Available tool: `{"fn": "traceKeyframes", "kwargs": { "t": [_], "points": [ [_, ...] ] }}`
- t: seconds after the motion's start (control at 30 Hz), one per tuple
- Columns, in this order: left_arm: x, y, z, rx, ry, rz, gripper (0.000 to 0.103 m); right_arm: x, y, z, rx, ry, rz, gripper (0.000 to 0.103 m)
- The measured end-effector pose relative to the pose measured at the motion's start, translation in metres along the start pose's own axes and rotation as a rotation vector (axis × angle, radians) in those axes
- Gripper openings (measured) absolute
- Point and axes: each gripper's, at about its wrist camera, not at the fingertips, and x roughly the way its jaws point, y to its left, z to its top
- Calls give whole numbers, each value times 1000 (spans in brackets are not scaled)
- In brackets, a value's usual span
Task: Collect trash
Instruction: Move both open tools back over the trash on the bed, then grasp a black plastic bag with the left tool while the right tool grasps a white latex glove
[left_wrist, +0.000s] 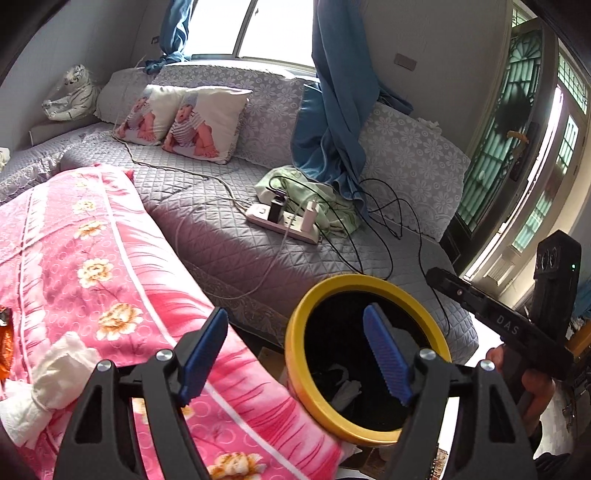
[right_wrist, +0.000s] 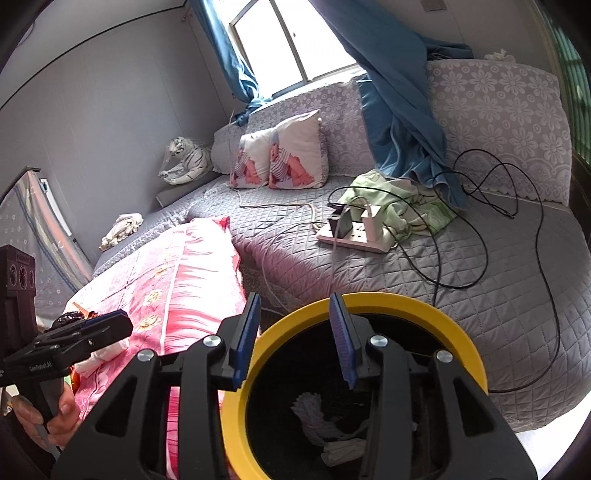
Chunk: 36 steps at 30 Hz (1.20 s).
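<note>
- Grey quilted sofa (left_wrist: 229, 236) fills most of both views, w/ floral lace covers on the backrest.
- Pink floral blanket (left_wrist: 110, 266) lies over the near-left part, next to the sofa seat.
- Blue curtain (left_wrist: 340, 110) hangs down from the window onto the sofa back; green cloth (left_wrist: 295, 184) bunched at its foot.
- Two baby-print cushions (left_wrist: 184, 118) lean on the backrest; plush white tiger (left_wrist: 74, 92) sits in the far left corner.
- Bin w/ yellow rim (left_wrist: 295, 354) & black inside stands just beside the blanket's edge, in front of the sofa. White crumpled tissue (right_wrist: 325, 428) already lies at its bottom.
- White power strip (left_wrist: 284, 221) on the seat, chargers plugged in, black cables looping off to the right.
- Crumpled white tissue (left_wrist: 55, 384) lies on the blanket, near-left, well apart from the bin. Orange wrapper (left_wrist: 5, 343) at the far left edge, partly cut off.
- My left gripper (left_wrist: 295, 358): blue pads spread wide, holding nothing, over the blanket edge & bin rim.
- My right gripper (right_wrist: 299, 339): jaws apart, empty, straddling the bin's near rim.
</note>
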Motion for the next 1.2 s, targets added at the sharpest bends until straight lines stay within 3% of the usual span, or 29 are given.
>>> {"fn": "traceKeyframes", "kwargs": {
  "t": [0.2,0.5,0.73,0.93,1.2],
  "points": [
    [-57,48,-4,-43,-68,76,76,27,62,-9,-111,84,119,37],
    [-143,131,-30,-122,-142,285,83,63,168,-30,-301,185,251,37],
    [-197,180,-53,-153,-168,417,85,93,223,-50,-394,258,316,38],
    [-210,209,-73,-190,-134,441,85,122,257,-67,-444,320,335,38],
    [-197,224,-82,-193,-87,432,85,146,275,-76,-456,360,346,38]
  ]
}}
